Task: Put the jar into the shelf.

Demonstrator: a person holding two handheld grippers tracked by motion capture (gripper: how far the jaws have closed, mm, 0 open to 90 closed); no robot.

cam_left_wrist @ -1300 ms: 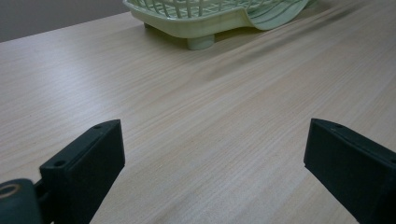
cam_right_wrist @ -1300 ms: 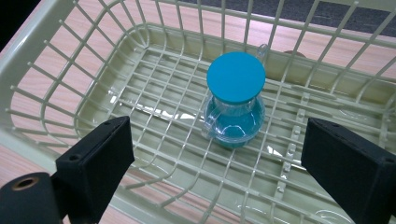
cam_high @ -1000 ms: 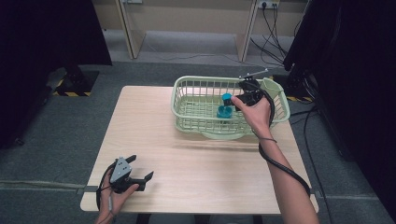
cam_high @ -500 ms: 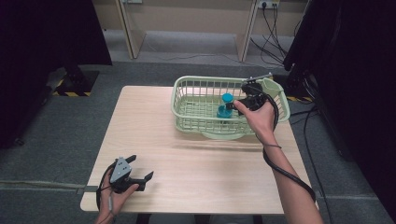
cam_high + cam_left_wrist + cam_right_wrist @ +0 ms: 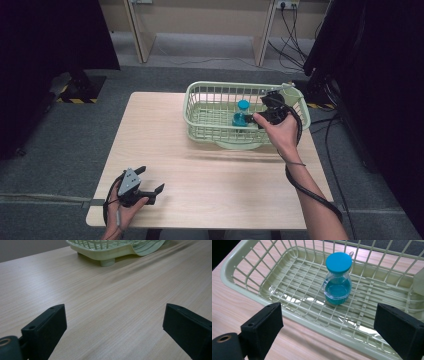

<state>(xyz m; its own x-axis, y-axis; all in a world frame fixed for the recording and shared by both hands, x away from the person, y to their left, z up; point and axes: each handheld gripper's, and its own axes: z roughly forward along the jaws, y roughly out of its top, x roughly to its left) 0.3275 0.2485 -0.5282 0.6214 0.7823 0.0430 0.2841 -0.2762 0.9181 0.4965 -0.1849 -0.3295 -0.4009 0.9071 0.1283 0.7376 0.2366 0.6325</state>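
Observation:
A pale green wire-style basket (image 5: 205,129) stands on the back right of the wooden table (image 5: 225,180). Upright inside it is a clear bottle (image 5: 241,114) with a blue cap and blue liquid. My right gripper (image 5: 257,112) hovers over the basket's right part, open, a short way from the bottle. In the right gripper view the bottle (image 5: 338,280) stands ahead between the wide-apart jaws of this gripper (image 5: 328,315), beyond the basket's near rim (image 5: 317,325). My left gripper (image 5: 150,179) rests open near the table's front left corner, with bare table between its jaws (image 5: 113,315).
The basket's foot and curved lip (image 5: 112,250) show far ahead in the left gripper view. The right gripper's cable (image 5: 305,185) trails along the forearm over the table's right side. Dark panels and floor cables (image 5: 295,30) surround the table.
My right gripper has drawn back slightly from the bottle toward the person. The bottle stays upright in the same spot. The left gripper has not moved.

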